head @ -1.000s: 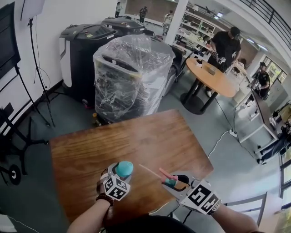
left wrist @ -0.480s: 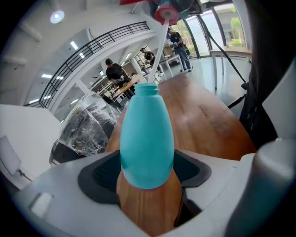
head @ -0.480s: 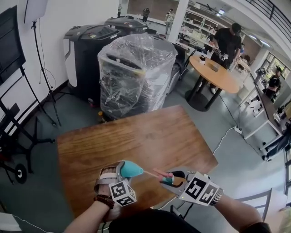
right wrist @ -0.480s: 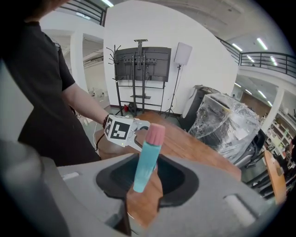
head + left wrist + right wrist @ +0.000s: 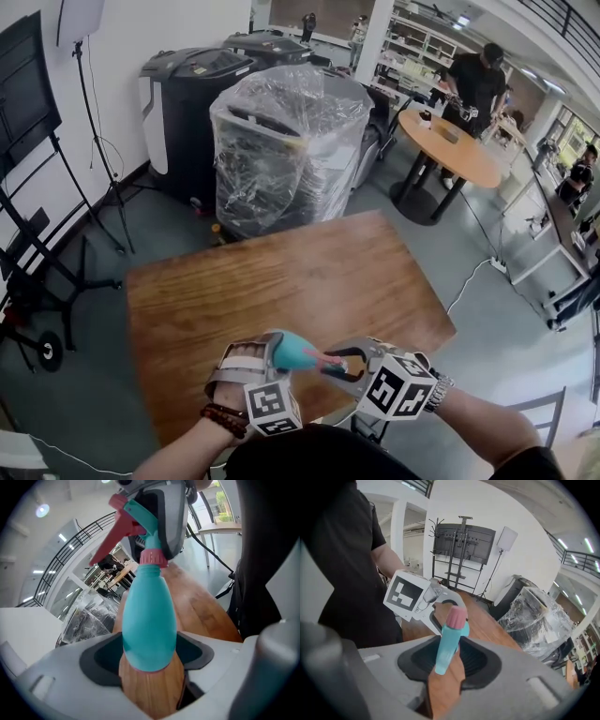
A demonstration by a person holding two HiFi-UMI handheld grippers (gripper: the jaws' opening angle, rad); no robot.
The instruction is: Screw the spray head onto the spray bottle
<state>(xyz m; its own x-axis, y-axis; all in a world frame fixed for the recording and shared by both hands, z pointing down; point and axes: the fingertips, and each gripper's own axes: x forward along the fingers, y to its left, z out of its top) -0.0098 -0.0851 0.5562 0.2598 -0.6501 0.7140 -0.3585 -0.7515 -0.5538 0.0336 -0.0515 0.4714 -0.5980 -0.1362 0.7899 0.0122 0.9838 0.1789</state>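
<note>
The teal spray bottle (image 5: 292, 351) lies tilted over the table's near edge, neck toward the right, with my left gripper (image 5: 279, 354) shut on its body. In the left gripper view the bottle (image 5: 149, 620) runs away from the jaws to its pink collar (image 5: 152, 558). The teal spray head with a red trigger (image 5: 123, 520) sits on that collar. My right gripper (image 5: 339, 364) is shut on the spray head (image 5: 328, 361). In the right gripper view the spray head (image 5: 447, 651) points at the left gripper's marker cube (image 5: 408, 594), its pink collar (image 5: 457, 616) against the bottle's neck.
The brown wooden table (image 5: 281, 281) stretches ahead of both grippers. Beyond its far edge stand a plastic-wrapped machine (image 5: 286, 141) and black printers (image 5: 183, 103). A light stand (image 5: 94, 141) is at the left. People work at a round table (image 5: 455, 150) at the back right.
My left gripper rose and rolled, tipping the bottle from upright to pointing right. The right gripper moved left and brought the spray head to the bottle's neck; the thin tube no longer shows.
</note>
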